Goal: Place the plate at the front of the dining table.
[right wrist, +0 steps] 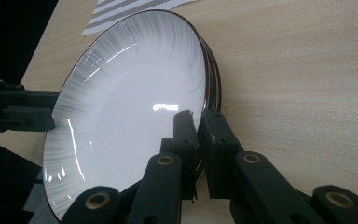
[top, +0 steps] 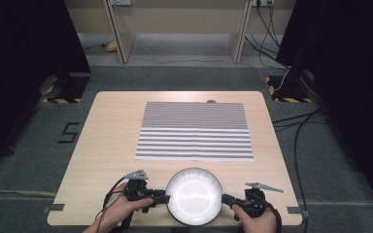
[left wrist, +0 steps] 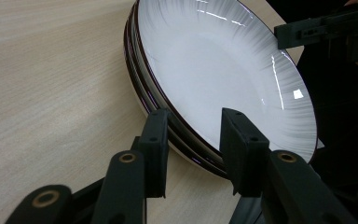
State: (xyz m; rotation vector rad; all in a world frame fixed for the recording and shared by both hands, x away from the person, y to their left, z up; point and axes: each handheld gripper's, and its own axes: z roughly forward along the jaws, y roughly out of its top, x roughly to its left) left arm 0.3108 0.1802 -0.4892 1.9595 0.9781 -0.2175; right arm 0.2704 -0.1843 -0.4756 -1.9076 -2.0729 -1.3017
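Plates (top: 194, 196), stacked white with dark rims, sit at the counter's (top: 111, 141) near edge, right under you. Your right claw (right wrist: 198, 140) is pinched tight on the stack's rim at its right side. Your left claw (left wrist: 193, 140) straddles the rim on the stack's left, jaws part spread; I can't tell if the pads press. Beyond the plates lies a striped mat (top: 194, 131), well apart, nothing between. Behind the counter, cables (top: 291, 121) trail across the floor.
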